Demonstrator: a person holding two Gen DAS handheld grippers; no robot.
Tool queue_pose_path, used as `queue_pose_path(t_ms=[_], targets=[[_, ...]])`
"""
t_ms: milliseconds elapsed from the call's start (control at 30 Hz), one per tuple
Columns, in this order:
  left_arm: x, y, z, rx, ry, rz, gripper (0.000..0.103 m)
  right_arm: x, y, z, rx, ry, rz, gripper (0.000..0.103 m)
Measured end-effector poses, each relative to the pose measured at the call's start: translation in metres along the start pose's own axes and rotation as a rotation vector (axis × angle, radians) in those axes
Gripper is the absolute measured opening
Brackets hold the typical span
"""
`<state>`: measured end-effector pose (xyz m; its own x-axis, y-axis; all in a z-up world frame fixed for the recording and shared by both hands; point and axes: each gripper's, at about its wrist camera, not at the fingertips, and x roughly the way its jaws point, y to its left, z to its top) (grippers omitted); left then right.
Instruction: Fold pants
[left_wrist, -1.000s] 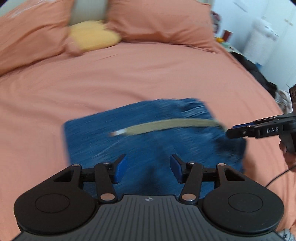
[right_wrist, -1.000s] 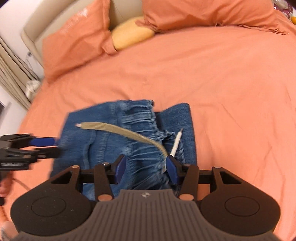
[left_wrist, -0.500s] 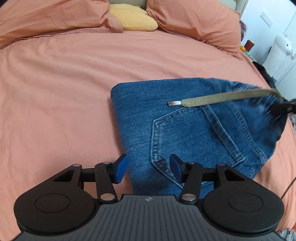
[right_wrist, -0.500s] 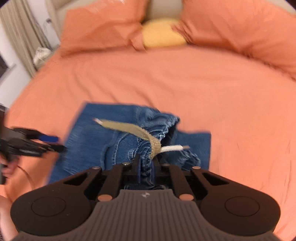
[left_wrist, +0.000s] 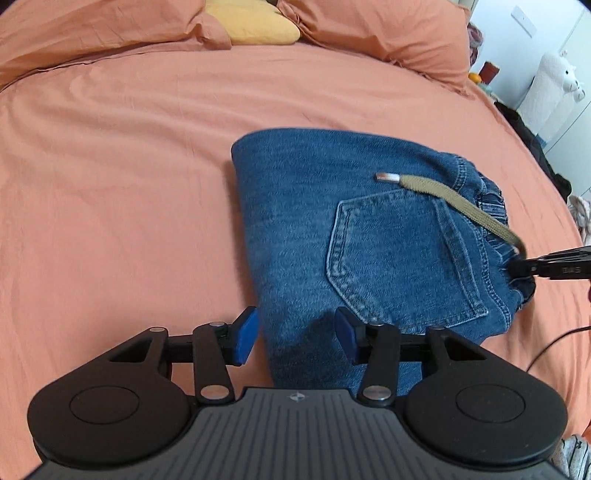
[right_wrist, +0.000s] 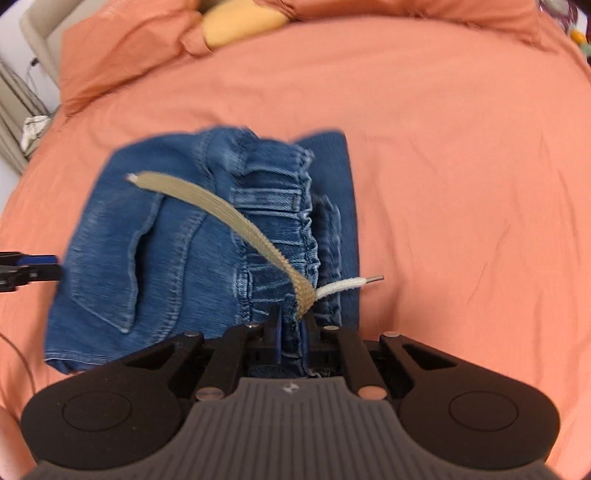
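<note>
An orange bed sheet (left_wrist: 110, 166) covers the bed. 2 orange pillows (left_wrist: 92, 29) and 1 yellow pillow (left_wrist: 255, 22) lie at the far end.

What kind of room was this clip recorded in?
Most likely a bedroom: folded jeans lie on a bed with an orange cover, orange pillows and a yellow cushion at its head.

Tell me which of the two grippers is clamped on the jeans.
The right gripper: its fingers pinch the jeans at the gathered waistband. The left gripper hangs open over the folded edge.
</note>
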<state>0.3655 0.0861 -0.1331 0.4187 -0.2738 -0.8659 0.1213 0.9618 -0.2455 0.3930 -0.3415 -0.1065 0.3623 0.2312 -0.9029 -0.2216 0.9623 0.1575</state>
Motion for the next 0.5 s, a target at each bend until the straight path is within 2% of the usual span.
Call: queue_pose_path(t_ms=[133,167,233,300,333,433,500], targets=[[-0.001,-0.001,0.002,0.004,-0.004,0.024,0.055,0.018,-0.001,0.003,0.02,0.031,-0.017,0.007],[-0.003,-0.002,0.004,0.007,-0.015,0.024,0.055,0.016,0.0,0.006,0.015,0.026,-0.01,0.011],[-0.008,-0.005,0.008,0.014,-0.044,0.022,0.057,0.005,0.001,0.01,0.006,0.004,-0.006,0.023],[-0.011,-0.006,0.014,0.014,-0.07,0.021,0.06,-0.009,-0.004,0.016,0.048,-0.038,0.033,0.048],[-0.011,-0.005,0.017,0.006,-0.079,0.022,0.06,-0.014,-0.008,0.02,0.074,-0.065,0.063,0.052],[-0.006,-0.001,0.029,-0.047,-0.092,0.021,0.06,-0.015,-0.018,0.036,0.162,-0.118,0.125,0.055],[-0.003,0.003,0.033,-0.087,-0.1,0.013,0.06,-0.001,-0.025,0.045,0.232,-0.111,0.161,0.055]])
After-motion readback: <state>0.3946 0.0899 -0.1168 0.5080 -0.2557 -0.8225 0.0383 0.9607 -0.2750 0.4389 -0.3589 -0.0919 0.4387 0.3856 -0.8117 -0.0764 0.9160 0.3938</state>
